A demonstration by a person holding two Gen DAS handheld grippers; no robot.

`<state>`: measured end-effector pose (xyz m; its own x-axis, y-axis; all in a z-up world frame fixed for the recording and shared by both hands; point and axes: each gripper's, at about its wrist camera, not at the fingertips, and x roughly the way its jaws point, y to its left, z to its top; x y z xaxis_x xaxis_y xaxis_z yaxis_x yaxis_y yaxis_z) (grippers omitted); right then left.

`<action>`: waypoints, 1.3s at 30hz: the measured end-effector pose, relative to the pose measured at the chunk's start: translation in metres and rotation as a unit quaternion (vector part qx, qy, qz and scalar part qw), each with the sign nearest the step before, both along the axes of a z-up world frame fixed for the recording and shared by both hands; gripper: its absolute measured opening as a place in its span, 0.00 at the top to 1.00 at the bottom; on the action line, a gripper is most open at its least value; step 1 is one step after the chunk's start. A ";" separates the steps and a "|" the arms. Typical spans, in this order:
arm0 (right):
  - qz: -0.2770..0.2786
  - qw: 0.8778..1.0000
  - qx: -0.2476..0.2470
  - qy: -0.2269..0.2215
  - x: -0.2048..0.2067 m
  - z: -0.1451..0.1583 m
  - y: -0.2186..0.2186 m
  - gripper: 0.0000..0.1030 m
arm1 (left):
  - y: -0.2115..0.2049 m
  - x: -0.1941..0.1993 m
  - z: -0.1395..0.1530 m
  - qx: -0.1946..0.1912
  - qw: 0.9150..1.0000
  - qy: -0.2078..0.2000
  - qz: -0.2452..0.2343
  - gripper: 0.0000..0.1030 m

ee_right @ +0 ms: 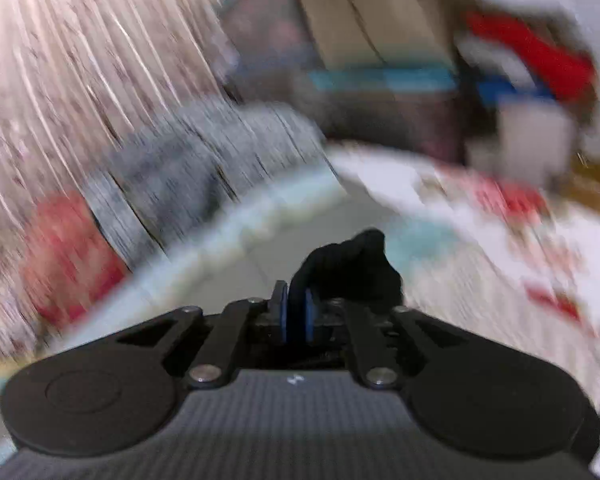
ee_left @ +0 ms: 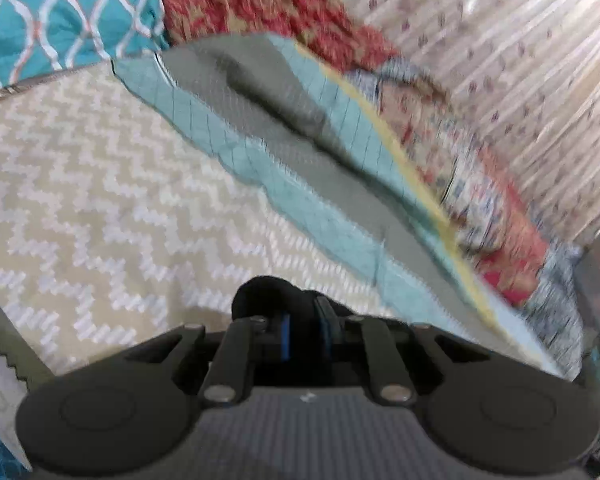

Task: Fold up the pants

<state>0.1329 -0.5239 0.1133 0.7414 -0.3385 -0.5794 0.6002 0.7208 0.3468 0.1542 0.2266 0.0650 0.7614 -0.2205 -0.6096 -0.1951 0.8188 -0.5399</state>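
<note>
The pants are black; only small bunches of their cloth show. In the left wrist view my left gripper [ee_left: 305, 320] is shut on a bunch of black pants fabric [ee_left: 268, 294], held above the bed. In the right wrist view my right gripper [ee_right: 296, 312] is shut on another bunch of the black pants [ee_right: 356, 264]. The rest of the pants is hidden below the gripper bodies. Both views are blurred by motion.
A beige zigzag bedspread [ee_left: 100, 200] covers the bed at left. A teal and grey quilt [ee_left: 284, 152] lies across it, with a floral blanket [ee_left: 460, 184] beside it. A striped curtain [ee_left: 520, 60] hangs behind. Cardboard boxes [ee_right: 360, 20] and clutter stand at the back right.
</note>
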 end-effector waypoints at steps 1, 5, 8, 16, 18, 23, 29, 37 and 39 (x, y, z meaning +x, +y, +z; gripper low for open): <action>-0.004 0.999 0.021 0.031 -0.008 -0.024 -0.002 0.77 | -0.003 0.001 -0.002 0.003 1.000 0.009 -0.002 0.88; -0.066 0.991 0.109 0.043 -0.062 -0.078 -0.013 0.67 | 0.000 -0.005 0.002 -0.012 1.000 0.004 0.000 0.88; -0.101 0.990 0.101 0.013 -0.090 -0.071 -0.018 0.67 | 0.004 -0.007 0.005 -0.020 1.000 0.003 -0.001 0.88; 0.038 0.997 0.003 0.067 0.015 -0.044 -0.030 0.48 | -0.008 -0.013 0.014 0.003 1.000 0.006 0.006 0.88; 0.088 0.987 0.004 0.131 0.049 -0.066 -0.026 0.45 | -0.010 -0.013 0.016 0.009 1.000 0.007 0.007 0.88; 0.096 0.983 -0.003 0.159 0.066 -0.079 -0.011 0.80 | -0.012 -0.010 0.021 0.021 1.000 0.003 0.005 0.88; 0.042 0.998 -0.044 0.015 0.080 0.002 -0.020 0.83 | -0.015 0.013 0.026 0.011 1.000 -0.012 0.010 0.88; -0.028 0.994 -0.082 0.061 0.199 -0.031 -0.017 0.37 | -0.034 0.081 -0.020 0.037 0.996 0.048 0.062 0.82; -0.025 0.989 -0.080 0.120 0.213 -0.055 -0.010 0.33 | -0.039 0.097 -0.042 0.057 0.991 0.102 0.062 0.75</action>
<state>0.3455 -0.5341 0.0586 0.5686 -0.4732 -0.6728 0.6884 0.7215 0.0743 0.2508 0.1880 0.0234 0.6370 -0.0532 -0.7690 -0.3934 0.8355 -0.3837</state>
